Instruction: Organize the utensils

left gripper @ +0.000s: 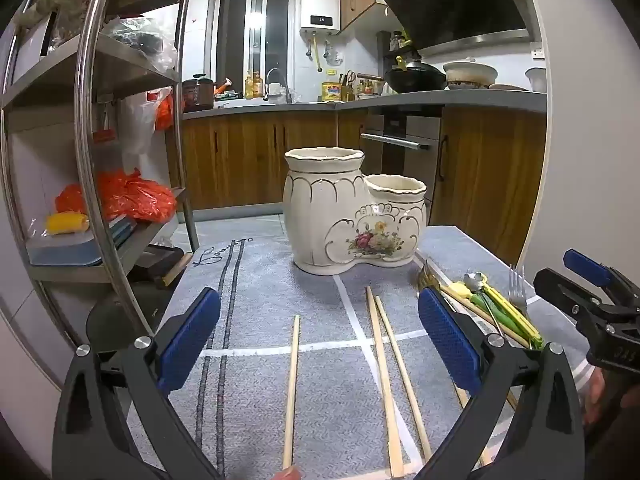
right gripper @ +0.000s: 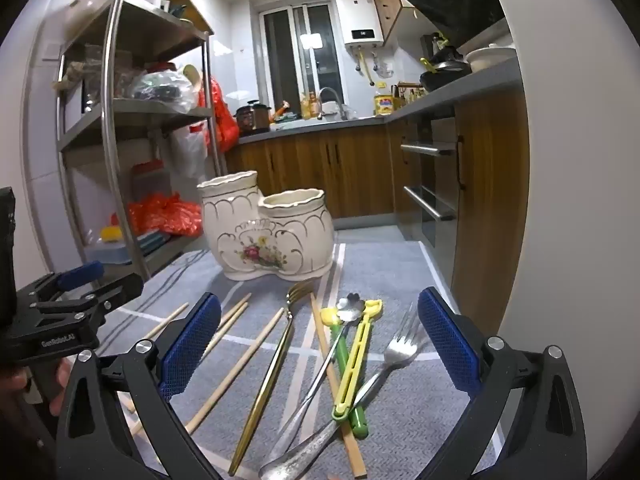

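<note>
A cream ceramic holder (left gripper: 352, 212) with a tall and a short pot stands on the grey mat; it also shows in the right wrist view (right gripper: 268, 228). Wooden chopsticks (left gripper: 384, 380) lie between the fingers of my left gripper (left gripper: 320, 344), which is open and empty. My right gripper (right gripper: 320, 352) is open and empty above a pile: a gold fork (right gripper: 272, 372), a silver fork (right gripper: 396, 352), a silver spoon (right gripper: 320, 380), yellow and green tools (right gripper: 352, 364), a chopstick (right gripper: 240, 368). The right gripper shows in the left wrist view (left gripper: 592, 292), the left gripper in the right wrist view (right gripper: 76, 292).
A metal shelf rack (left gripper: 92, 120) with orange bags stands at the left. Wooden cabinets (left gripper: 256, 160) and an oven (left gripper: 400, 144) are behind the table. The grey mat (left gripper: 260, 280) has white tape lines on it.
</note>
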Demonstrator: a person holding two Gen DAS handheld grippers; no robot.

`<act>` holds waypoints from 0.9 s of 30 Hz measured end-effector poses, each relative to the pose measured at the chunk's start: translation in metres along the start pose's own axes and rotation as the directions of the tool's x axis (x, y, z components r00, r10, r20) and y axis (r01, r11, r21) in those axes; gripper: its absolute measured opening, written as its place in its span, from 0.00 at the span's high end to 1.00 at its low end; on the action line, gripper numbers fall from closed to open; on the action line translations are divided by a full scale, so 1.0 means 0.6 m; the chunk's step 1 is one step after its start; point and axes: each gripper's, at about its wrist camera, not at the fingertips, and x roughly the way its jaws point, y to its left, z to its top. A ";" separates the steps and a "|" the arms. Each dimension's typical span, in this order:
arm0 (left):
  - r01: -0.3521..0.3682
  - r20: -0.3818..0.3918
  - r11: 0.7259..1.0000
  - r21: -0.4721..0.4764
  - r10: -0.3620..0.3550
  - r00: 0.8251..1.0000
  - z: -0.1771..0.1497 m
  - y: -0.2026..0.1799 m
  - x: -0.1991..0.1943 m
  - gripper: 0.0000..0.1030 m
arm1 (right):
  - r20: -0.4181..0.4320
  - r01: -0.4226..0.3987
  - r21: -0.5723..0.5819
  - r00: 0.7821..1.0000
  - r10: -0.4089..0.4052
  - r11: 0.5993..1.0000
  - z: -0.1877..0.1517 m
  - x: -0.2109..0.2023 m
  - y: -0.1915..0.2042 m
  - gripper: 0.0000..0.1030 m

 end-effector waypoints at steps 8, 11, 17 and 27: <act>0.016 0.010 1.000 -0.002 -0.016 1.000 -0.002 0.008 -0.005 0.05 | 0.007 -0.003 0.008 1.000 0.003 1.000 0.001 -0.002 -0.002 0.05; 0.003 0.004 1.000 0.009 -0.003 1.000 -0.003 0.002 -0.007 0.05 | 0.013 -0.003 0.008 1.000 0.002 1.000 0.000 -0.004 0.001 0.05; -0.002 0.010 1.000 0.023 0.002 1.000 0.000 0.002 -0.009 0.05 | 0.013 -0.004 0.007 1.000 0.003 1.000 0.000 -0.003 -0.001 0.05; -0.008 0.009 1.000 0.030 0.007 1.000 -0.002 -0.001 -0.010 0.05 | 0.014 -0.004 0.011 1.000 0.003 1.000 0.001 -0.003 -0.001 0.05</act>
